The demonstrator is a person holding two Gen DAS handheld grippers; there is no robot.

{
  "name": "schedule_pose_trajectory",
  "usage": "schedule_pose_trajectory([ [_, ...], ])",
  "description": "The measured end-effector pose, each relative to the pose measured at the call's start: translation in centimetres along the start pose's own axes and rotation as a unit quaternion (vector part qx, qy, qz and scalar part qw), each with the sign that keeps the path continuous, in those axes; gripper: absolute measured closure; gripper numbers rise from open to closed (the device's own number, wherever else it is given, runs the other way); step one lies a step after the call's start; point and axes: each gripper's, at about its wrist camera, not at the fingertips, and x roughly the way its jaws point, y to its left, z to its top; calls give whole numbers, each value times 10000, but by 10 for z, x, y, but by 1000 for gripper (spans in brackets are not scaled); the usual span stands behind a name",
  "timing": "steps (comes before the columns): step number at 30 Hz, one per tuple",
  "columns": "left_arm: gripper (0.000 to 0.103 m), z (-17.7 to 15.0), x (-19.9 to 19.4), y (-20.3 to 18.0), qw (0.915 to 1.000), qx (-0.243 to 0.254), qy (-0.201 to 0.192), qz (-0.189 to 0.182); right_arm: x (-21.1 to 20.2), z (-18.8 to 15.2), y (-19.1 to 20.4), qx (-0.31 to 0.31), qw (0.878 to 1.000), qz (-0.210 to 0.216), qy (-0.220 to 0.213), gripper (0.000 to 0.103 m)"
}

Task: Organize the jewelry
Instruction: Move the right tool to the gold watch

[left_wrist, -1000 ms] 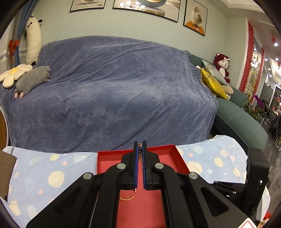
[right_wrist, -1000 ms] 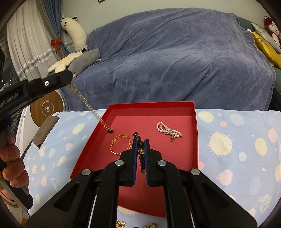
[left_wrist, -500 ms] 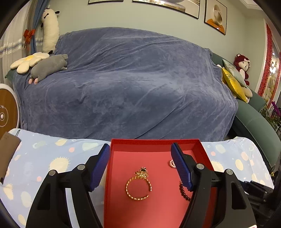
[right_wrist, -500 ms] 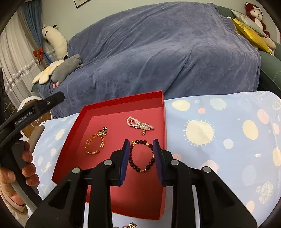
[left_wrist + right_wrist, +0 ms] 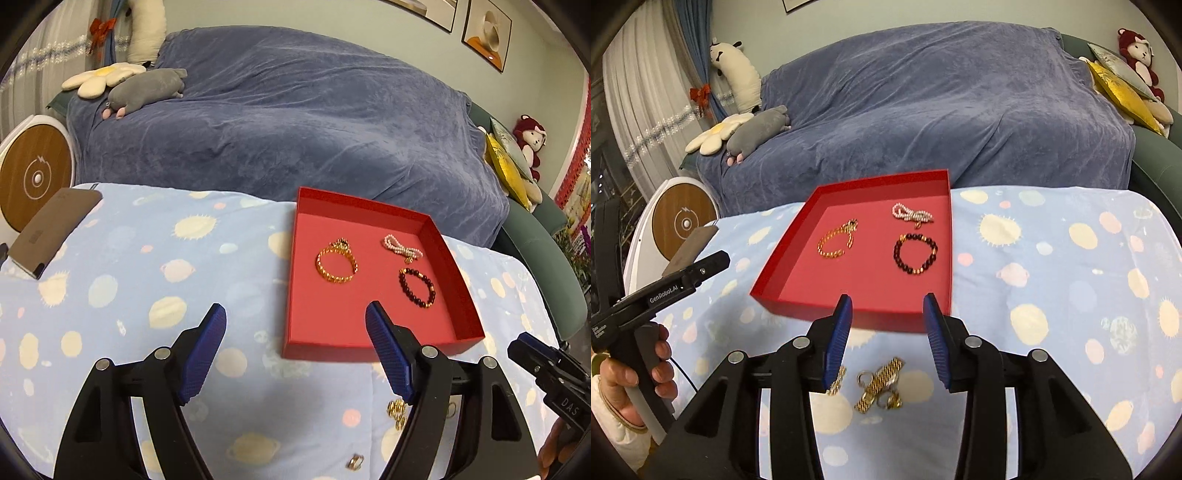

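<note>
Sun-print cloth surface (image 5: 1052, 295) by sofa: red tray (image 5: 798, 258) at 12 o'clock holds gold bracelet (image 5: 834, 242), pearl strand (image 5: 910, 215), dark bead bracelet (image 5: 916, 254); gold pieces (image 5: 877, 384) remain outside at 6 o'clock; left hand-held gripper (image 5: 295, 354) and right hand-held gripper (image 5: 886, 336) both wide, empty.

Red tray (image 5: 798, 266), blue sun-and-planet tablecloth (image 5: 1052, 295).

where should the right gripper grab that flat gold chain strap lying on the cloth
Grip the gold strap across its narrow width near the middle, coming straight down from above. It lies flat and diagonal among small rings, so turn the open right gripper to span it.
</note>
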Motion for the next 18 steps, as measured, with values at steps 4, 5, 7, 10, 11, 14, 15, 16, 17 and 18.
schedule_pose_trajectory([
  [4,28,-30,-17,-3,9997,180,57,161,-4,-31,1,129,9996,87,239,64],
  [5,28,-37,-19,-5,9996,219,89,159,-3,-38,1,160,9994,92,303,64],
  [7,28,-50,-22,-8,9995,251,186,104,3,-50,1,131,9989,49,444,64],
  [10,28,-68,-20,-10,9990,249,364,19,15,-60,1,126,9983,-44,570,75],
  [11,28,-73,-17,-11,9987,279,436,6,19,-62,1,124,9981,-88,596,77],
  [14,28,-83,-8,-16,9974,454,555,48,24,-65,2,76,9981,-164,589,78],
  [15,28,-84,-7,-16,9973,480,548,79,25,-65,2,54,9982,-183,560,78],
  [16,28,-84,-6,-16,9973,486,550,72,25,-65,3,40,9984,-181,534,78],
  [17,28,-85,-5,-15,9972,482,572,59,25,-64,4,27,9985,-148,527,78],
  [18,28,-84,-4,-14,9972,463,591,56,25,-64,5,7,9985,-96,540,78],
])
